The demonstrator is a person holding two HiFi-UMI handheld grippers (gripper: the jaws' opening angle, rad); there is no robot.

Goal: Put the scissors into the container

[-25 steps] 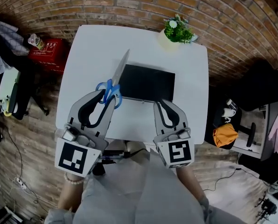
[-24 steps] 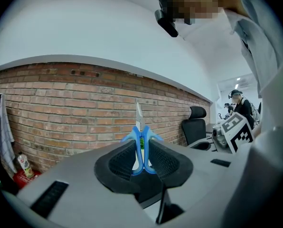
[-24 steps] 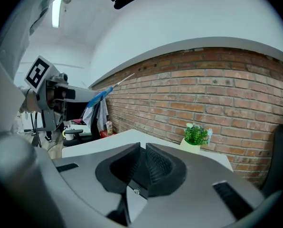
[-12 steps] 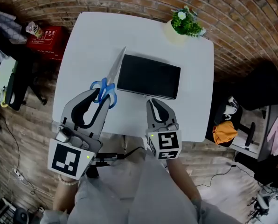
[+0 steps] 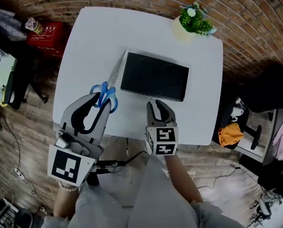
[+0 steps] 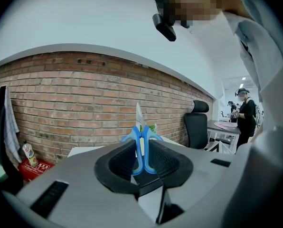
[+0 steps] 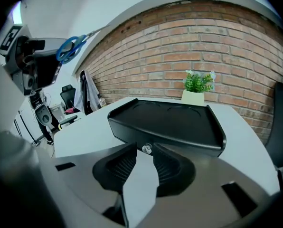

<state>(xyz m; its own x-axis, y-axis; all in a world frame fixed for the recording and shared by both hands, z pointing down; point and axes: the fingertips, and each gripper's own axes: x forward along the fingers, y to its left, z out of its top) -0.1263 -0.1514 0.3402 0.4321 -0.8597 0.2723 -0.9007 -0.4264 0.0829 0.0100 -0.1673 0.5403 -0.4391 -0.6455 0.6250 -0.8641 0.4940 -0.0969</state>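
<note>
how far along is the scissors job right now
Done: the scissors are picked up, the left claw shut on their blue handles. In hand: the right claw has its tips either side of the small knob on the black container, not visibly clamped. Left: the scissors are beside the container, not yet in it.

The white counter [image 5: 94, 42] is viewed steeply from above by the head camera, the left tongs [image 5: 102, 101] and right tongs [image 5: 159, 102] lying at its near edge. The left gripper view is aimed level along its tongs toward the brick wall [image 6: 75, 94], with the blue scissors [image 6: 141, 148] close in the foreground. The right gripper view is set low, the black container [image 7: 170, 122] just ahead of its tongs. Scissors, wall and potted plant [image 7: 197, 82] are shared by all three views.
</note>
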